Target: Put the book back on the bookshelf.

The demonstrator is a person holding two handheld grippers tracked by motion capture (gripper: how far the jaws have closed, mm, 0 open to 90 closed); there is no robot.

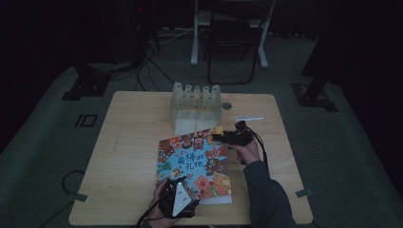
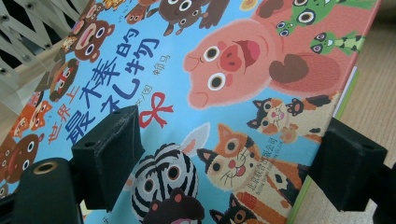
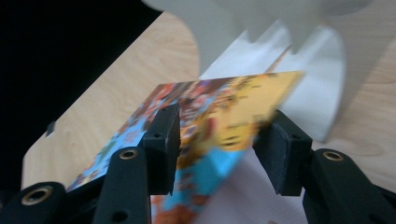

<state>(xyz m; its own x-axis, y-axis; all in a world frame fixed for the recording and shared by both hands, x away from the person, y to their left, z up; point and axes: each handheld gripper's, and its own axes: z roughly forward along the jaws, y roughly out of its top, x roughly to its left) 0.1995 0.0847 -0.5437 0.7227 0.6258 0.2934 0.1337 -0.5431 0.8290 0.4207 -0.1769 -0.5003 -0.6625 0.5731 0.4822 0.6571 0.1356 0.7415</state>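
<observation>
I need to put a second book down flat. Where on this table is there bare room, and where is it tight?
The widest bare patch of table lies left of the picture book and the white rack. A narrower strip runs along the right edge, below the pen. It is crowded mid-table, where the right gripper and left gripper work at the book.

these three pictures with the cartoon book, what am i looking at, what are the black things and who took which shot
A person sits at a wooden table, holding hand-operated tongs in each hand. The high view looks down from above. The other two come from cameras riding on the tongs, so the black blocks at the bottom are their own jaws. On the table lie a picture book, a white slotted rack behind it and a small white strip. The left tongs straddle the book's near end, jaws wide apart. The right tongs stand either side of its raised far corner; that view is blurred, so a firm grip is unclear.
</observation>
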